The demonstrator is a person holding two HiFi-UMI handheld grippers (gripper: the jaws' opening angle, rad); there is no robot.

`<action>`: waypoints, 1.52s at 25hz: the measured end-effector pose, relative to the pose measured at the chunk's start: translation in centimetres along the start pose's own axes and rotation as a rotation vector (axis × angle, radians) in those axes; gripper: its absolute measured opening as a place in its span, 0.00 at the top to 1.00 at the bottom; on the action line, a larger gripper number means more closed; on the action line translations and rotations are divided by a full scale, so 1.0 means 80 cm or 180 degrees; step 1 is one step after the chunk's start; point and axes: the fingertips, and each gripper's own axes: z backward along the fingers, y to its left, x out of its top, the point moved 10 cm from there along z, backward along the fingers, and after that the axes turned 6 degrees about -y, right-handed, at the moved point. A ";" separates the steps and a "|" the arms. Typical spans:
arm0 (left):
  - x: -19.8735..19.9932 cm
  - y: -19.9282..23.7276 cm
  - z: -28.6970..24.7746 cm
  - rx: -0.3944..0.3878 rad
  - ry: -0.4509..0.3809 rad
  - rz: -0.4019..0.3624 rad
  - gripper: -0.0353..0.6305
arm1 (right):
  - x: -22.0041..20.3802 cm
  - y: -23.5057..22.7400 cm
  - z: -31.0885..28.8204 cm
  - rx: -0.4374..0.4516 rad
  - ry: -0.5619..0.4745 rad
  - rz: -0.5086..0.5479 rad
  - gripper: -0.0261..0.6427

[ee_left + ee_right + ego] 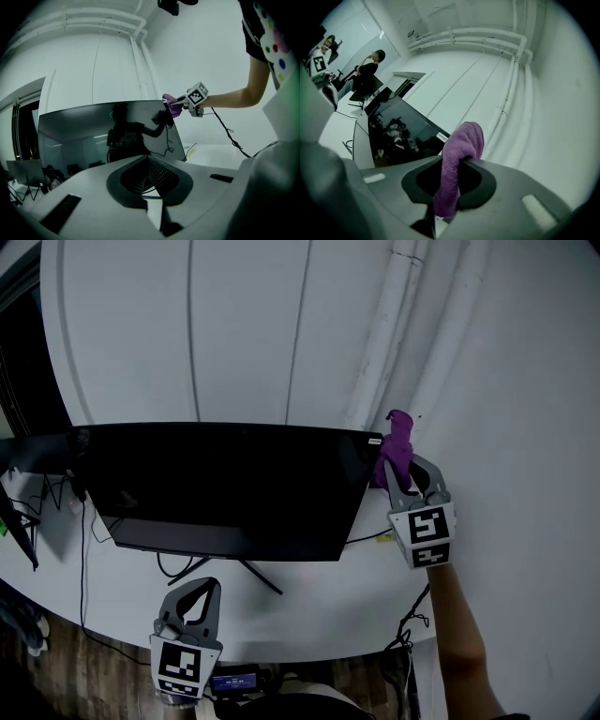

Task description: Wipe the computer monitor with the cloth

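The right gripper (410, 479) clamps the purple cloth (397, 442) at the monitor's (225, 484) upper right corner, with bare wall beyond. The left gripper (208, 589), jaws together and empty, hangs over the desk's (309, 610) front edge.

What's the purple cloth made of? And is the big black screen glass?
The purple cloth looks like soft, fuzzy fabric, maybe microfibre: its surface is nubbly and it folds over limply. The monitor has a smooth, glossy screen, since it shows clear reflections. The pictures do not show whether that is glass or plastic.
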 end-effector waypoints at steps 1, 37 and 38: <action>0.000 0.000 -0.002 0.0004 0.0016 -0.0011 0.94 | 0.000 0.000 -0.003 0.0030 -0.0015 -0.0001 0.86; -0.005 -0.041 -0.042 0.0176 0.0057 0.0030 0.94 | -0.088 0.051 0.022 0.0671 0.0123 -0.0258 0.86; -0.005 -0.043 -0.041 0.0182 0.0058 0.0038 0.94 | -0.092 0.054 0.023 0.0685 0.0135 -0.0275 0.86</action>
